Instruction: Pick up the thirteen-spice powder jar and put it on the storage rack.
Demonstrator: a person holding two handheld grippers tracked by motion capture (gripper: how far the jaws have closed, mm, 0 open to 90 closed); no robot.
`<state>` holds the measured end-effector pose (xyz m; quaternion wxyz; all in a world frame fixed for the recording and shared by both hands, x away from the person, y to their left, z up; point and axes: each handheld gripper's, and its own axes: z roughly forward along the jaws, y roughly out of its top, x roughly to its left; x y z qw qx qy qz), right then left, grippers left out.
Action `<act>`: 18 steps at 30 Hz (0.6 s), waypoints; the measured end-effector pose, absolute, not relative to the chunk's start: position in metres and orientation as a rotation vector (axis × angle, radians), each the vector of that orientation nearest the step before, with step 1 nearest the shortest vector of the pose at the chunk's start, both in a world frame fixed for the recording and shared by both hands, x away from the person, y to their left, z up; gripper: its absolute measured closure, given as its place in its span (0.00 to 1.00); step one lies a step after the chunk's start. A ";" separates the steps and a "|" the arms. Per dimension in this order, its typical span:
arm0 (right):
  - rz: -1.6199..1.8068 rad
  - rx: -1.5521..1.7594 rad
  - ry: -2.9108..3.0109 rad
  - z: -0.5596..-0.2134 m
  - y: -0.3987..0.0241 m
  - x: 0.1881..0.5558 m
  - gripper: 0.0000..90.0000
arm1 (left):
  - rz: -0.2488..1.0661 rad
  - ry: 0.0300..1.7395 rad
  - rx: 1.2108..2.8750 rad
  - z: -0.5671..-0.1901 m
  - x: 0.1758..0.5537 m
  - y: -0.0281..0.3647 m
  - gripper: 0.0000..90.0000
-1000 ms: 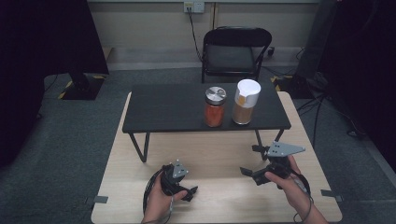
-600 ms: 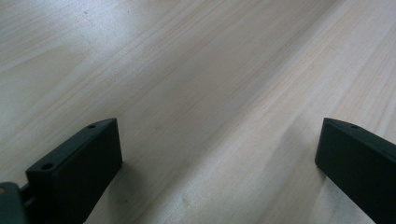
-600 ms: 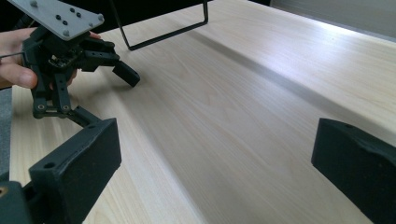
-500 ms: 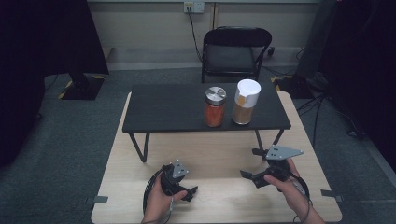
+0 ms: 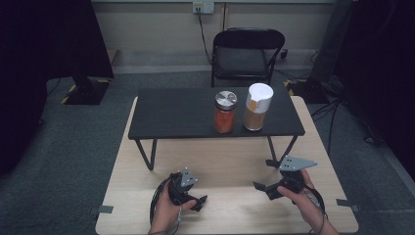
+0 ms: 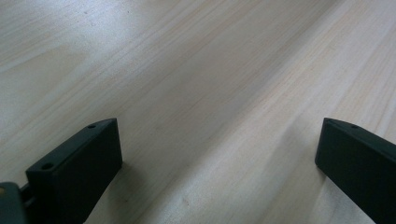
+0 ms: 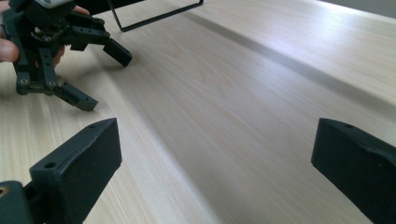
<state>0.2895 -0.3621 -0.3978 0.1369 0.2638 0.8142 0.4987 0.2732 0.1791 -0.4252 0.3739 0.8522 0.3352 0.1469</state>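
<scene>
Bare wooden table [image 5: 235, 166] lies between the left gripper [image 5: 198, 201] and right gripper [image 5: 262, 188], both spread wide, nothing between their jaws. Ahead, the low black stand [image 5: 186, 115] bars the way, its wire legs [image 5: 147, 154] planted either side; two jars [image 5: 225, 112] crowd its right half, its left half open.
</scene>
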 end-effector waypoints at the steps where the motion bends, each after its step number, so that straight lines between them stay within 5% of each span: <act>1: 1.440 0.767 2.357 -0.399 -0.362 0.289 0.01 | 0.376 0.859 2.182 -0.425 0.273 0.179 0.00; 18: 1.234 0.776 2.435 -0.416 -0.353 0.287 0.01 | 0.376 0.858 2.182 -0.425 0.273 0.179 0.00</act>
